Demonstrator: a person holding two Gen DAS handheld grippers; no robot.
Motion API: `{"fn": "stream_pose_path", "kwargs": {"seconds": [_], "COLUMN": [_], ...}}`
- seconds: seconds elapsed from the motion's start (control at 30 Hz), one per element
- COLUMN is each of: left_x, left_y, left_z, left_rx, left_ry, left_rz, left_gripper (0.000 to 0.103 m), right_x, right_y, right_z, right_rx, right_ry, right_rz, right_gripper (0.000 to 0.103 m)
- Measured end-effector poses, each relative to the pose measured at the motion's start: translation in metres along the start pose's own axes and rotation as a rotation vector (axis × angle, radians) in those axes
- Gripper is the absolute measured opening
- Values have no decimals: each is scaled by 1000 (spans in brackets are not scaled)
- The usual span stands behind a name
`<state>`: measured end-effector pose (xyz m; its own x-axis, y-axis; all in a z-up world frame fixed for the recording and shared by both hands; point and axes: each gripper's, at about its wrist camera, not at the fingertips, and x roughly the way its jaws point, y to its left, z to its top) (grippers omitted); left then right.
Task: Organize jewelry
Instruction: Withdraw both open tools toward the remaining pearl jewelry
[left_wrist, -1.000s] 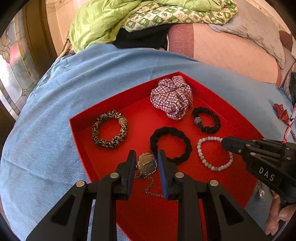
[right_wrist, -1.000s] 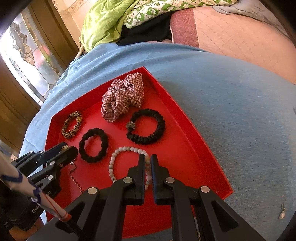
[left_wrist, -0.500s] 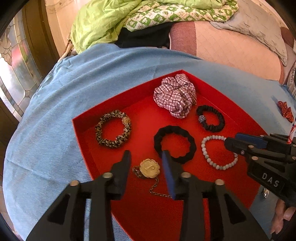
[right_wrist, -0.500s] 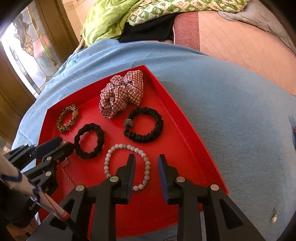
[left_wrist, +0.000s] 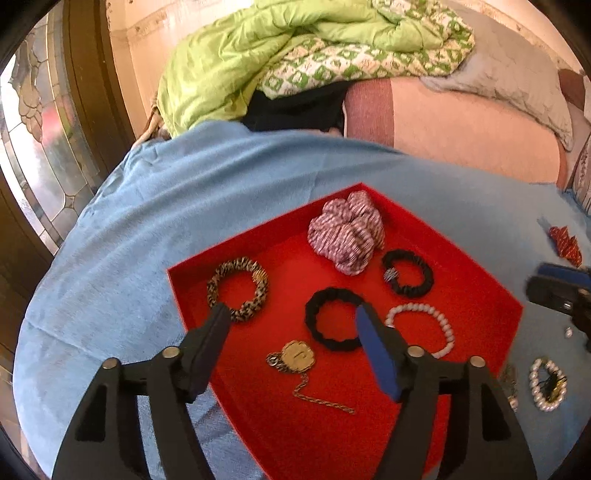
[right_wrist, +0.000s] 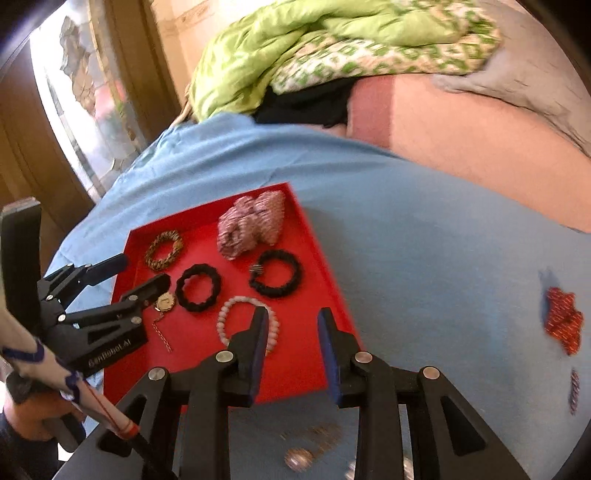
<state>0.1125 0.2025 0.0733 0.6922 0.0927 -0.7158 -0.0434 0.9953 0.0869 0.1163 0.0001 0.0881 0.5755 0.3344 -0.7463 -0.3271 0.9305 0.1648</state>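
red was the tray, set on a blue cloth spread over the bed. inside it lay a plaid scrunchie at the far corner, a leopard-print scrunchie on the left, a black scrunchie with a small charm on the right, a plain black scrunchie in the middle, a pale bead bracelet just beside it, and a gold pendant with its chain trailing toward the near edge.

the left claw hung above the near part of the tray with its fingers spread wide and nothing between them; the pendant lay below the gap. the right claw was also wide and held nothing, poised over the tray's near right rim, its left finger overlapping the bead bracelet in view.

outside the tray, on the cloth to the right, lay a pearl bracelet and a red patterned scrunchie, well apart from each other. a green quilt was heaped at the far end of the bed.
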Motion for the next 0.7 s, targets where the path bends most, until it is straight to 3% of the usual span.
{"fn": "stream_pose_path", "kwargs": {"seconds": [0.13, 0.37, 0.5, 0.6, 0.7], "left_x": [-11, -32, -48, -50, -45], "left_y": [-11, -48, -81, -109, -135], "left_z": [5, -2, -12, -22, -33], "left_rx": [-8, 40, 136, 212, 258], "left_ry": [-6, -9, -22, 11, 73], "left_rz": [-24, -80, -238, -345, -458], "left_gripper": [79, 86, 86, 86, 85], "right_x": [-39, -73, -78, -79, -76], "right_y": [-40, -106, -133, -146, -155], "right_z": [-21, -60, -72, -80, -90], "right_rx": [93, 277, 371, 416, 396], "right_ry": [-49, -94, -89, -63, -14], "right_rz": [-10, -3, 37, 67, -31], "right_gripper": [50, 50, 50, 50, 50]}}
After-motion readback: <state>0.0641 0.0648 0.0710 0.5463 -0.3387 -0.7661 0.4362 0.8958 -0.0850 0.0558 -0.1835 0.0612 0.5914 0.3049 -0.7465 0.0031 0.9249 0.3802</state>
